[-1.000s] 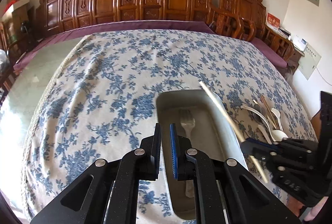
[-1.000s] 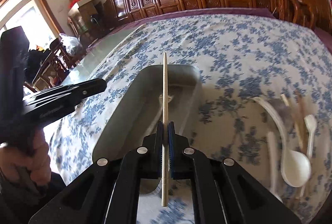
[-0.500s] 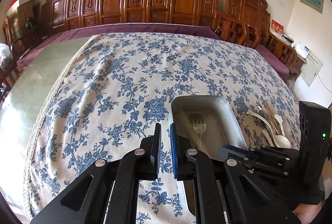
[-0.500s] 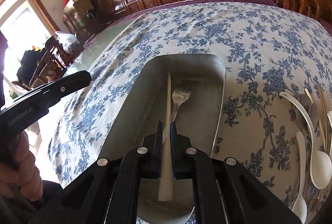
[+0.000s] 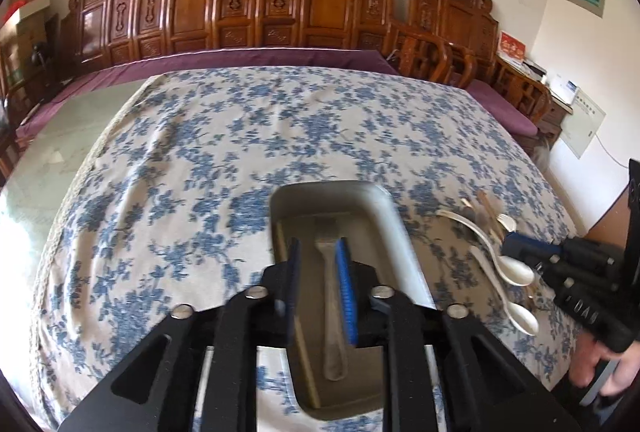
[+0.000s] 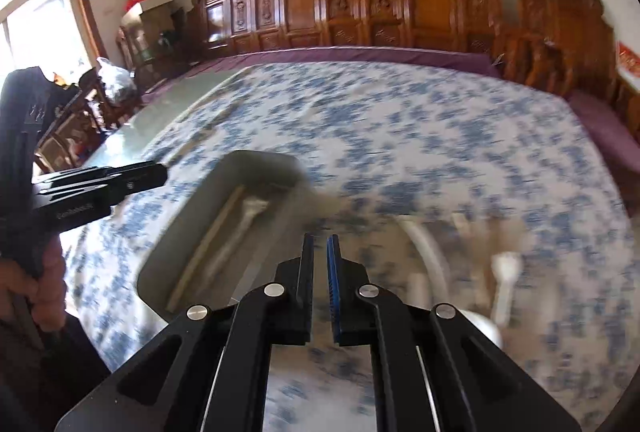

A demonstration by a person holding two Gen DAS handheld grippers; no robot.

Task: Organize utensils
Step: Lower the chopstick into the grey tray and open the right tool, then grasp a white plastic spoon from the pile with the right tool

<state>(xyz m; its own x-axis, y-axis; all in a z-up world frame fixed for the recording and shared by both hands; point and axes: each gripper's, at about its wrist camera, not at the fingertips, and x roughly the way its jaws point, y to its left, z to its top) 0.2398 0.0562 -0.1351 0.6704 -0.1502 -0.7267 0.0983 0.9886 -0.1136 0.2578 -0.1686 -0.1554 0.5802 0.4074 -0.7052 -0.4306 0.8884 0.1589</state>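
Observation:
A grey metal tray (image 5: 384,224) lies on the blue-flowered tablecloth. A metal fork (image 5: 332,316) lies in it, and the right wrist view shows a pale chopstick (image 6: 208,248) beside the fork (image 6: 244,228) in the tray (image 6: 180,232). My left gripper (image 5: 318,296) hovers over the tray, open, with nothing between its pads. My right gripper (image 6: 319,284) is right of the tray, slightly open and empty. White spoons (image 5: 508,264) and chopsticks (image 5: 488,207) lie right of the tray; in the right wrist view the spoons (image 6: 504,272) are blurred.
The tablecloth (image 5: 240,151) covers most of the table; bare glass tabletop (image 5: 60,139) shows at the left. Carved wooden chairs (image 5: 280,3) line the far side. A hand (image 5: 600,368) holds the right gripper at the table's right edge.
My right gripper has let go of the chopstick, which now lies in the tray, and has swung right towards the spoons. My left gripper has opened over the tray.

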